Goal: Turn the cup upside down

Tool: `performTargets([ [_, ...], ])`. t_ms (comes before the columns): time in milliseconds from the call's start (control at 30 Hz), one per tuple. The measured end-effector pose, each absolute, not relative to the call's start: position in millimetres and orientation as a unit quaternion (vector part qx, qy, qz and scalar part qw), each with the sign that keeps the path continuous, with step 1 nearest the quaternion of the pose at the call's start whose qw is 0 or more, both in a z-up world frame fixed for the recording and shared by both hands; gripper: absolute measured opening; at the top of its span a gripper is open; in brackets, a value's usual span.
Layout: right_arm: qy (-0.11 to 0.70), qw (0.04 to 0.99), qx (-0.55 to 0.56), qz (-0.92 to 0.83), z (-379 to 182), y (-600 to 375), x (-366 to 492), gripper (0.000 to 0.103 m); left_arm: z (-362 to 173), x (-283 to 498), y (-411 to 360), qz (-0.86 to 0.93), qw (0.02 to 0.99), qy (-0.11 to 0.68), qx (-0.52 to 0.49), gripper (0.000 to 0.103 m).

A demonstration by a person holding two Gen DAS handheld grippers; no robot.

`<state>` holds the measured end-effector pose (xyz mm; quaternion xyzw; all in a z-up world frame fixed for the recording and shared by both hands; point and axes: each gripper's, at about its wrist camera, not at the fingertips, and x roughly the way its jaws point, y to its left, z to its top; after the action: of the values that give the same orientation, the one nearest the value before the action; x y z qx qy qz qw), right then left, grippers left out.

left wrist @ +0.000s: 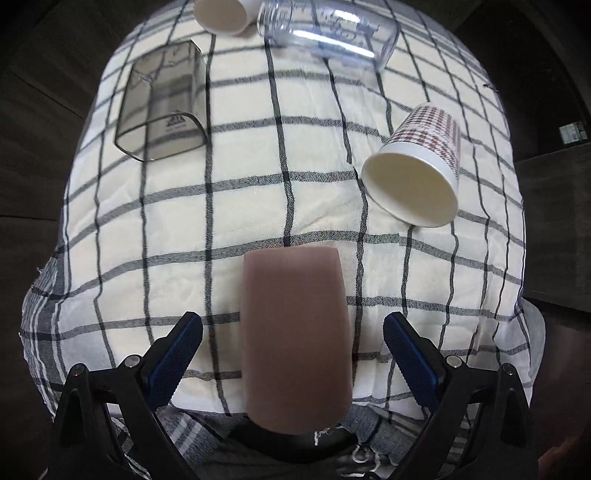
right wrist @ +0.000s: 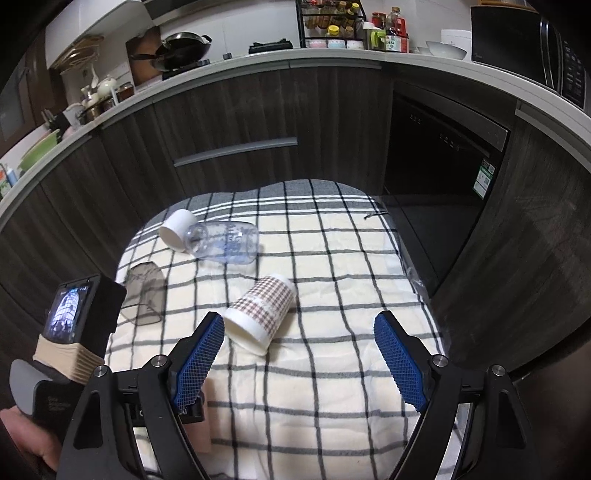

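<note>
Two grippers, both spread wide, neither grasping anything. Left gripper [left wrist: 293,341] straddles a matte brown cup [left wrist: 293,332] standing on the checked white-and-black tablecloth [left wrist: 229,221] near its front edge, pads apart from its sides. Right gripper [right wrist: 299,343] hovers over the cloth near a checked paper cup [right wrist: 260,312] lying on its side mid-cloth. Clear plastic bottle [right wrist: 223,242], white cup [right wrist: 177,229] and smoky transparent cup [right wrist: 144,293] lie toward the far-left corner.

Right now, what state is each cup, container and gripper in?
brown cup: standing between the open jaws, untouched
checked paper cup: on its side
clear bottle: on its side
white cup: tipped over
smoky container: lying down
left gripper: open
right gripper: open
</note>
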<state>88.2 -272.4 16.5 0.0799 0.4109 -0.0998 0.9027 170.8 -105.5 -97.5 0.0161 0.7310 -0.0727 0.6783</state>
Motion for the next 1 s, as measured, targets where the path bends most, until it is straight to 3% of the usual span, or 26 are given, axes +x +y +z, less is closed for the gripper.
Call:
performTargets([
  [267, 0.405, 0.905, 0.067, -0.114, 12, -282, 115, 0.083, -121, 183, -110, -0.060, 0.643, 0.763, 0.012, 0.096],
  [400, 0.416, 0.899, 0.083, -0.108, 2, -290, 128, 0.083, -130, 189, -112, -0.059, 0.631, 0.773, 0.012, 0.086],
  [633, 0.436, 0.889, 0.103, -0.101, -18, -297, 141, 0.083, -146, 200, -120, -0.056, 0.616, 0.786, 0.018, 0.077],
  [733, 0.446, 0.883, 0.107, -0.098, -27, -298, 145, 0.083, -157, 201, -120, -0.055, 0.608, 0.792, 0.020, 0.065],
  [1000, 0.460, 0.875, 0.117, -0.093, -38, -300, 148, 0.083, -154, 198, -119, -0.060, 0.617, 0.784, 0.015, 0.065],
])
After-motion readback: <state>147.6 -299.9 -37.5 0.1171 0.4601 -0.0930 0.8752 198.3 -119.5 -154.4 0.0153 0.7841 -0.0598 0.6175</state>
